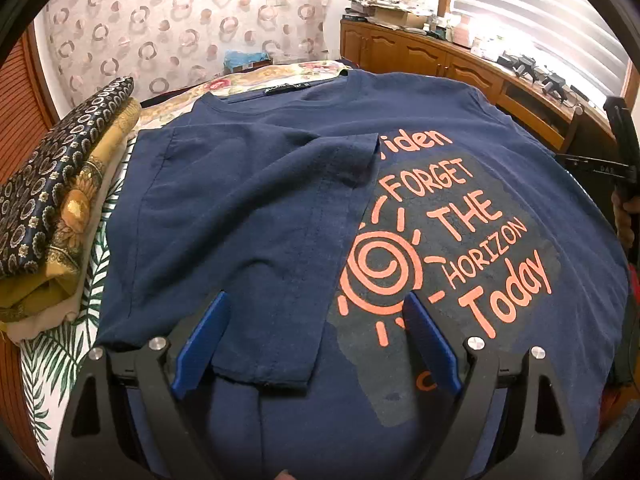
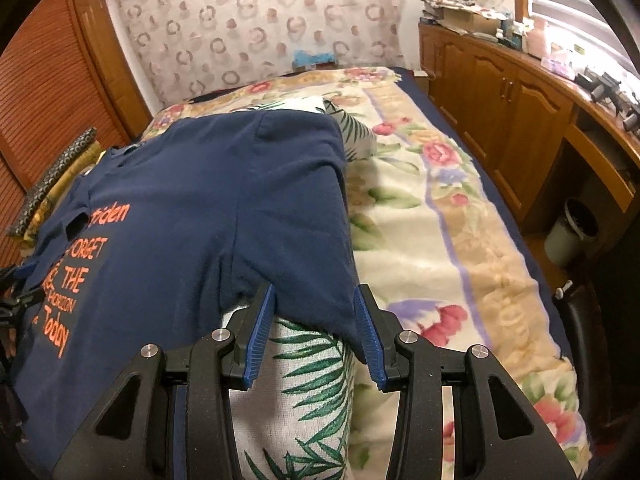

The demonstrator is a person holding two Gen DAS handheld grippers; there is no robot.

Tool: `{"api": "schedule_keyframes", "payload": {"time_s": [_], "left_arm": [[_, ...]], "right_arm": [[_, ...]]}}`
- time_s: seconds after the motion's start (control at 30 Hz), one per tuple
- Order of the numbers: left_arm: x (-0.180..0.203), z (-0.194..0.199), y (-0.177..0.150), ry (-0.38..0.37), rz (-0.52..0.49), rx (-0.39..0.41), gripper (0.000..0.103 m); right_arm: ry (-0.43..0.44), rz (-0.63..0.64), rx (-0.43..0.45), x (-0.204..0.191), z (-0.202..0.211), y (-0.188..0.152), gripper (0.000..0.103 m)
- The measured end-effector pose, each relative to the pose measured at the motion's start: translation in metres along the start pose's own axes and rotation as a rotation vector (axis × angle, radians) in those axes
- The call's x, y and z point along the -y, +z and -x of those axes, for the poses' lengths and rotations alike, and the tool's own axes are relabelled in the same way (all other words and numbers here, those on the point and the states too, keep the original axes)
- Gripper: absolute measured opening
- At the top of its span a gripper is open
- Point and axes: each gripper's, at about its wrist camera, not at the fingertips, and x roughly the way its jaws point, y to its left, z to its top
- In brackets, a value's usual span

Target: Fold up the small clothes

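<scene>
Our left gripper [image 1: 316, 344] hovers with jaws wide over the folded-in left side of the navy T-shirt [image 1: 500, 148] on the bed. Our right gripper [image 2: 314, 334], jaws apart, straddles the unfolded right sleeve [image 2: 316, 280]. We judge the next move is pinching it and folding leftward.

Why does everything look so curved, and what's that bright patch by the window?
Left wrist view: the fisheye lens bulges the navy T-shirt into a dome, and the window blinds are blown out by glare. Right wrist view: the floral blanket looks soft and smeared, with dark vignetting in the corners.
</scene>
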Motion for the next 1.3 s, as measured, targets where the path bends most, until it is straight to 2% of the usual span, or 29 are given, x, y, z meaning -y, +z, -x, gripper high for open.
{"api": "schedule_keyframes", "payload": {"time_s": [0.03,0.13,0.17,0.2,0.27,0.4,0.53,0.63,0.73,0.87,1.03,1.13,1.3], "left_arm": [[0.000,0.000,0.000,-0.001,0.000,0.000,0.089],[0.002,-0.002,0.001,-0.005,-0.009,-0.005,0.093],[0.002,-0.002,0.001,-0.006,-0.009,-0.005,0.094],[0.002,-0.003,0.001,-0.008,-0.010,-0.006,0.095],[0.003,-0.003,0.001,-0.009,-0.012,-0.007,0.095],[0.002,-0.003,0.001,-0.009,-0.012,-0.007,0.096],[0.002,-0.003,0.001,-0.010,-0.013,-0.007,0.096],[0.002,-0.003,0.001,-0.010,-0.012,-0.007,0.096],[0.002,-0.003,0.001,-0.010,-0.012,-0.006,0.096],[-0.007,0.006,0.002,-0.001,0.023,0.030,0.096],[-0.016,0.031,0.005,0.011,0.059,0.105,0.096],[-0.019,0.042,0.005,0.003,0.080,0.146,0.096],[-0.016,0.058,0.003,-0.003,0.092,0.205,0.096]], "right_arm": [[0.013,0.002,0.001,0.000,0.000,0.001,0.028],[-0.015,0.052,0.015,-0.005,0.002,0.001,0.019],[-0.036,0.074,0.020,-0.007,0.002,0.001,0.009],[-0.068,0.105,0.026,-0.011,0.003,0.001,0.007],[-0.078,0.140,0.037,-0.016,0.005,0.002,0.003],[-0.115,0.189,0.103,-0.030,0.016,0.008,0.002],[-0.053,0.214,0.191,-0.051,0.036,0.023,0.002],[0.001,0.262,0.214,-0.074,0.041,0.030,0.002],[0.042,0.304,0.197,-0.095,0.036,0.027,0.002],[0.085,0.332,0.110,-0.113,0.011,0.010,0.002],[0.066,0.318,0.024,-0.111,-0.014,-0.008,0.002],[0.080,0.297,0.026,-0.108,-0.012,-0.007,0.003],[0.061,0.287,0.014,-0.105,-0.004,-0.010,0.016]]}}
